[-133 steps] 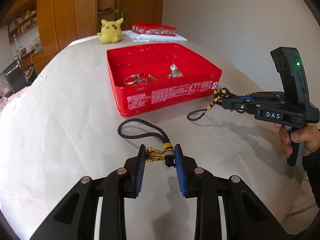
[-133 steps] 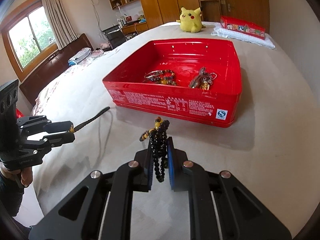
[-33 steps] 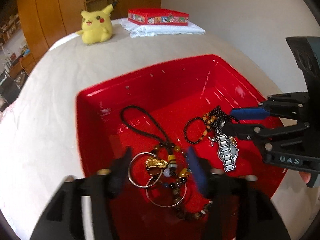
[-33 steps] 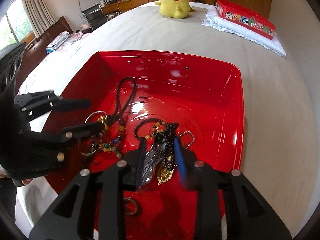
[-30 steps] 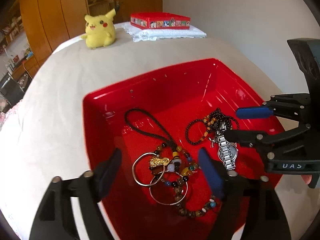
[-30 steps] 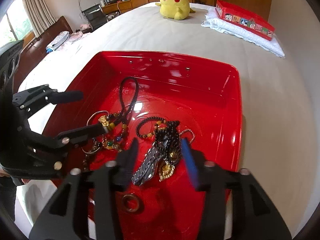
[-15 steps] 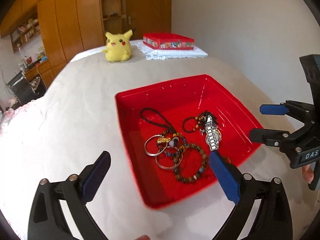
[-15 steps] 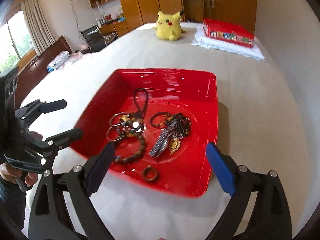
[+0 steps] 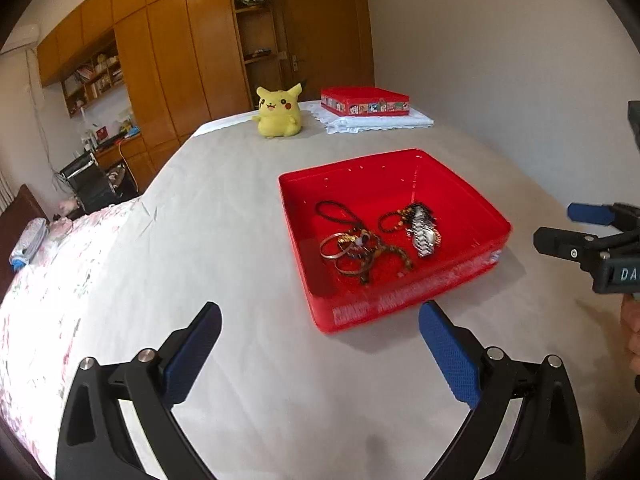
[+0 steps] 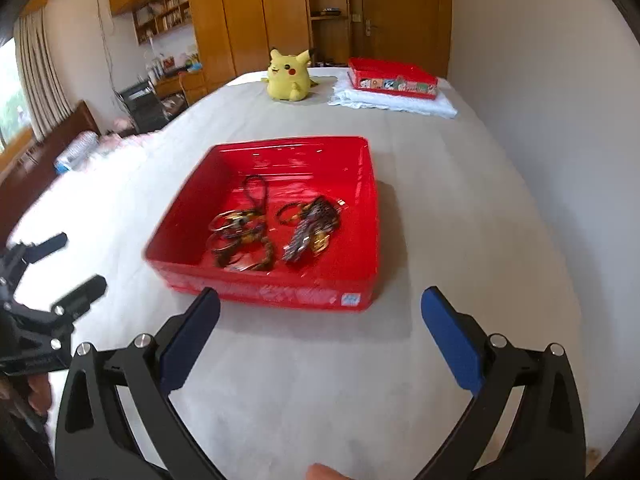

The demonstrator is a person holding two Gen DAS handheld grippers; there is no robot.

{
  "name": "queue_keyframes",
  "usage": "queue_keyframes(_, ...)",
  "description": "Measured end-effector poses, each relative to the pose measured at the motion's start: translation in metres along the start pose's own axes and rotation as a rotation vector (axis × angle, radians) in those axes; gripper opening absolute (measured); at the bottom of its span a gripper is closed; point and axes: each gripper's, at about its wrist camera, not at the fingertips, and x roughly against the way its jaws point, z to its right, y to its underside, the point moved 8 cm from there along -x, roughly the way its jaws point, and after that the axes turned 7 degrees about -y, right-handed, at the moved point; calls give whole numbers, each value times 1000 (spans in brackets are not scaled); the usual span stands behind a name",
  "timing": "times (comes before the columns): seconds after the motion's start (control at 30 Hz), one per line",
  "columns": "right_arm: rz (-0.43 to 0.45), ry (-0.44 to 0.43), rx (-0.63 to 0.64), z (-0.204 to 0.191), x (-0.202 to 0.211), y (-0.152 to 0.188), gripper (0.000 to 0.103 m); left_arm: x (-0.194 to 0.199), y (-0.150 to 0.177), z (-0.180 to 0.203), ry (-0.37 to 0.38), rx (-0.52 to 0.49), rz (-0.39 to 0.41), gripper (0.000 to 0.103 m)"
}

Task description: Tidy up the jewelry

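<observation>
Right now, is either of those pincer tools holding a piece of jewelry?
No. The left gripper and the right gripper both gape with nothing between them, and the jewelry lies in the red tray.

The bed [image 9: 200, 240] is viewed obliquely downward from each wrist, near its front edge. The red box [image 9: 400, 304] [image 10: 260, 288] is shared by both views, with the plush [image 9: 278, 112] [image 10: 289, 76] beyond.

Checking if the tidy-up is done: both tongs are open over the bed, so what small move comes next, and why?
Probably just rest both tools. The left tongs and right tongs are open and empty, the jewelry lies inside the red tray, and none shows on the bedsheet.
</observation>
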Motion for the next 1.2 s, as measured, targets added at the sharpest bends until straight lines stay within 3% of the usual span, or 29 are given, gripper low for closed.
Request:
queue_keyframes(0.13,-33,-37,-34,-5,4,14,100,18,9,-1,-42,-2,-50,99)
queue_keyframes(0.33,-12,-19,45,-28,22,22,100,57,11,6,90,102,-12,99)
queue_keyframes(0.57,0,3,81,-34,28,19,100,80,12,8,81,107,34,99)
queue_keyframes(0.8,-2,5,99,-37,25,18,100,77,11,8,76,92,15,99)
queue_keyframes(1.0,-10,5,96,-35,18,14,100,75,3,7,58,87,50,99)
queue_keyframes(1.2,-64,27,109,-37,8,-3,100,65,-8,1,36,80,26,99)
